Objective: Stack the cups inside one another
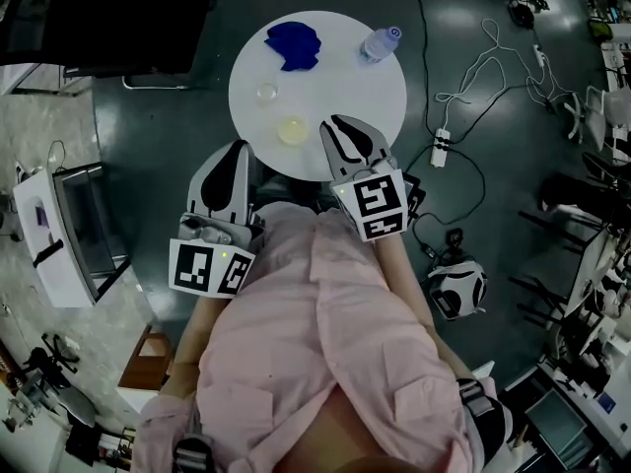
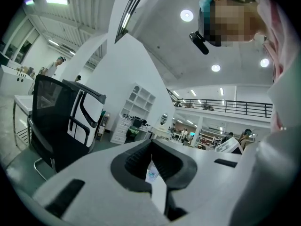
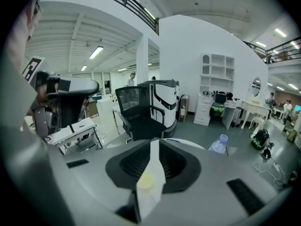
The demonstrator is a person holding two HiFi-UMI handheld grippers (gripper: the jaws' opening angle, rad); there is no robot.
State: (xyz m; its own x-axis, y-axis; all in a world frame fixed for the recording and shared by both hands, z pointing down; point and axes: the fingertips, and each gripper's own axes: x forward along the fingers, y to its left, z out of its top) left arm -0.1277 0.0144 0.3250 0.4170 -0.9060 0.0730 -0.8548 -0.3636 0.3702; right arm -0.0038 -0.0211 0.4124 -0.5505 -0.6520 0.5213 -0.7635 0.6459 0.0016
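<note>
We count two cups on the worktop (image 1: 345,87): yellowish cup (image 1: 292,130), and clear cup (image 1: 266,93), seen only in head view. Left claw (image 1: 237,148) and right claw (image 1: 333,124) narrow, empty.

Round white desk (image 1: 340,82) on a dark grey floor (image 1: 158,116). Four items sit directly on top, clock positions from the head view:
- blue cloth (image 1: 294,44), crumpled, 11 o'clock near the rim
- water bottle (image 1: 380,43), clear with a pale cap, 1 o'clock at the rim
- clear cup (image 1: 266,93), 9 o'clock
- yellowish cup (image 1: 292,130), 7 o'clock, near the clear cup but not touching it
</note>
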